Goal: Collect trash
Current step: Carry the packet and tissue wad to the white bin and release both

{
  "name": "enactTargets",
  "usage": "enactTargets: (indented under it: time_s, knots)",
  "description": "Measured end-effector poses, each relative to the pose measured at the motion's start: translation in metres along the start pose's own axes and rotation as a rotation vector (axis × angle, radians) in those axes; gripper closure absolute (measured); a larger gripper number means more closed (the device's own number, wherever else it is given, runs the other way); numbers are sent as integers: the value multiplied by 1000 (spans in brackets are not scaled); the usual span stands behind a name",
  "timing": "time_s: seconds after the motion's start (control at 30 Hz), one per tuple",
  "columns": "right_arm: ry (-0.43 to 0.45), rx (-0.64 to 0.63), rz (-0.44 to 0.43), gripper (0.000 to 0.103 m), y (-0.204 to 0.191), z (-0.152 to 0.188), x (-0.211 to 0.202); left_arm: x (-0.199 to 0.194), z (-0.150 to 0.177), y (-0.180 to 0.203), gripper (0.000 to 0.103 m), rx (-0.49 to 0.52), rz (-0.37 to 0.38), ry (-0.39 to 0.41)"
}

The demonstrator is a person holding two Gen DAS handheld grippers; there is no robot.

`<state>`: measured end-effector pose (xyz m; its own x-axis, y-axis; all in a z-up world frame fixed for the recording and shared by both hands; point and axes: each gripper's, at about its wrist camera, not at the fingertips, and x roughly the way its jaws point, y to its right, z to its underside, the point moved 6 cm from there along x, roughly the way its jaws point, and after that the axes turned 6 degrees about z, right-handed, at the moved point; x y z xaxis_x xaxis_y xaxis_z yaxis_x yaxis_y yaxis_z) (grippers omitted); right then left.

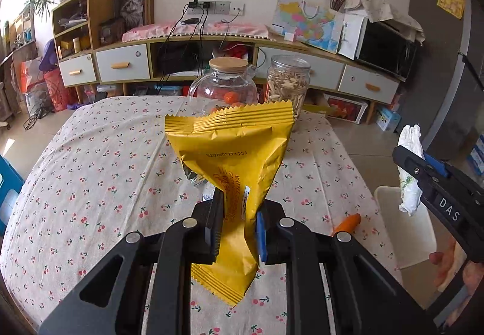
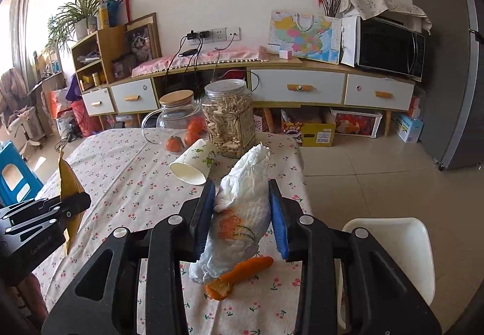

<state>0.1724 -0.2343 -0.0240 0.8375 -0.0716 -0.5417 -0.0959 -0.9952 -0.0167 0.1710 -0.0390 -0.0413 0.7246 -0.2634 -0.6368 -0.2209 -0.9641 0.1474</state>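
Over the cherry-print table, the left gripper (image 1: 236, 229) clamps a yellow snack wrapper (image 1: 233, 159) upright, the right gripper (image 2: 242, 217) clamps a crumpled tissue (image 2: 242, 214), nearer the white bin (image 2: 402, 241) beside the table's right edge.

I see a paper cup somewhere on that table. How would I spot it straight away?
Start at the table with the cherry-print cloth and look to its far end, where two clear jars stand. The paper cup lies on its side just in front of the jar of pale sticks. It is the only white cup there, with a leafy print and its open mouth showing.
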Motion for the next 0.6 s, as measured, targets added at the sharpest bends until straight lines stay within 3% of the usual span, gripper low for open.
enactTargets:
  time_s: [0.6]
  knots:
    - [5, 160, 226, 70, 122, 11, -11, 29, -11, 112, 85, 132, 149, -12]
